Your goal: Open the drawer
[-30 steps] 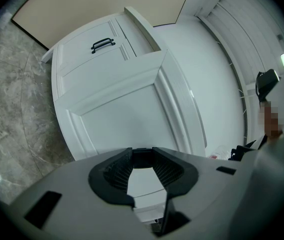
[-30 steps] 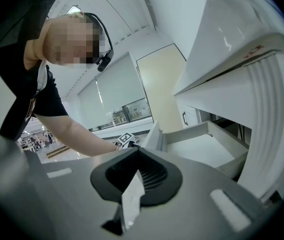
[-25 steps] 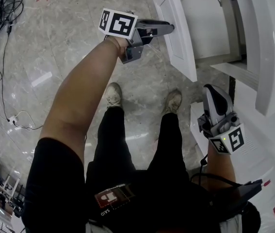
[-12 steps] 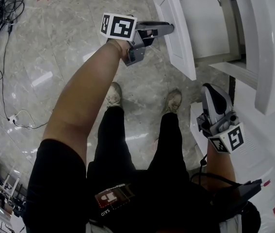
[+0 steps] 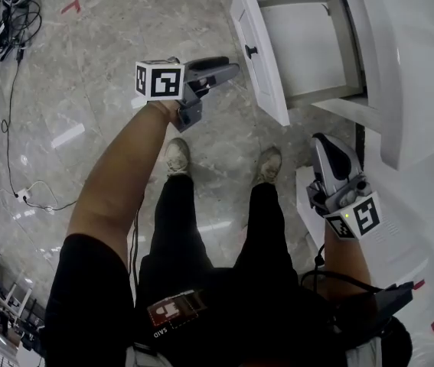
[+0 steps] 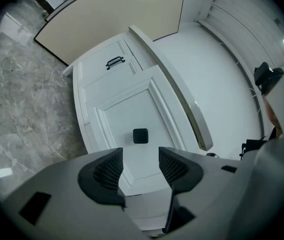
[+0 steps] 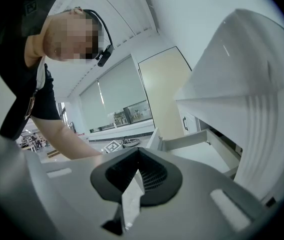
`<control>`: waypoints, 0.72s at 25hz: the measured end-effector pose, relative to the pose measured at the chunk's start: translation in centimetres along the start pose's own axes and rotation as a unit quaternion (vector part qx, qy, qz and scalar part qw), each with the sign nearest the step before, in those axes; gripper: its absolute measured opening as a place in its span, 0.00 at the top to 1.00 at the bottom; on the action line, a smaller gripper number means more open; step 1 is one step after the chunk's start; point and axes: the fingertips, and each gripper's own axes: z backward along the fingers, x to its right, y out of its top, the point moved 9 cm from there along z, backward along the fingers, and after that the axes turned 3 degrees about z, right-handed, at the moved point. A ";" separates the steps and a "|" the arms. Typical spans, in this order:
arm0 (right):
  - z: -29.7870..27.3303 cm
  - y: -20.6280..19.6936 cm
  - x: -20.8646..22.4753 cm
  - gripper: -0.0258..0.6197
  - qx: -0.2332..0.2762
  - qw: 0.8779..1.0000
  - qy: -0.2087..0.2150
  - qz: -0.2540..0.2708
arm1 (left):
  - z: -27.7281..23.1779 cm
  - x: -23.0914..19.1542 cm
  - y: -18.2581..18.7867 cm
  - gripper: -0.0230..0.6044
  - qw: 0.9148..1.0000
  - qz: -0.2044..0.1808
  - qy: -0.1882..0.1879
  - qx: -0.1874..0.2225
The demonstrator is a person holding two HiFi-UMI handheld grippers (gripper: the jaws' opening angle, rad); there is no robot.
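Observation:
The white drawer (image 5: pixel 308 48) stands pulled out of the cabinet, its front panel (image 6: pixel 131 114) facing me with a small black knob (image 5: pixel 252 50) in the middle. My left gripper (image 5: pixel 232 70) hangs a short way left of that front. Its jaws have just been opening and now stand open. The knob (image 6: pixel 140 136) sits ahead of the gap, clear of both pads (image 6: pixel 106 171). My right gripper (image 5: pixel 326 142) is held low at the right, below the drawer, shut with nothing in it. In the right gripper view the pads of this right gripper (image 7: pixel 137 173) meet and the open drawer (image 7: pixel 197 141) lies beyond.
The cabinet's white top (image 5: pixel 419 60) overhangs the drawer at the right. A second cabinet front with a black bar handle (image 6: pixel 114 62) lies further along. Cables (image 5: pixel 8 29) trail on the marble floor at the far left. The person's shoes (image 5: pixel 177 153) stand below the drawer.
The left gripper has let go of the knob, opened, and drawn back to the left of the drawer front. The right gripper has stayed where it was.

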 end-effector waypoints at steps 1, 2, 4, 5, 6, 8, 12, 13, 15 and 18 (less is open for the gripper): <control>0.2 0.4 0.0 0.96 0.002 1.000 -0.001 0.001 | 0.9 0.4 -0.4 0.63 1.000 -0.004 0.007 0.007; 0.5 0.8 0.1 0.96 0.005 1.000 -0.001 0.002 | 1.8 0.8 -0.7 0.63 1.000 -0.011 0.014 0.015; 1.0 1.7 0.3 0.96 0.009 1.000 -0.002 0.005 | 3.4 2.1 -1.3 0.64 0.999 -0.026 0.017 0.031; 1.3 2.1 0.3 0.96 0.009 1.000 -0.001 0.005 | 4.0 3.1 -1.6 0.64 0.999 -0.033 0.012 0.041; 1.7 2.4 0.3 0.96 0.008 1.000 -0.001 0.004 | 4.5 4.4 -1.8 0.68 0.998 -0.041 0.007 0.049; 2.5 3.1 0.2 0.96 0.003 1.000 -0.002 0.004 | 5.1 7.6 -2.3 0.84 0.996 -0.067 0.003 0.055; 4.5 5.6 0.0 0.96 -0.007 1.000 -0.014 0.008 | 5.4 15.1 -2.7 0.96 0.990 -0.128 0.002 0.057; 5.0 6.4 0.0 0.96 -0.008 1.000 -0.018 0.010 | 5.4 17.1 -2.6 0.96 0.988 -0.140 0.003 0.059; 5.7 8.2 0.1 0.96 -0.004 1.000 -0.026 0.015 | 5.3 20.8 -1.8 0.96 0.983 -0.169 0.001 0.066; 6.0 11.4 0.4 0.96 0.009 0.999 -0.034 0.027 | 5.3 26.4 0.5 0.96 0.972 -0.225 -0.004 0.066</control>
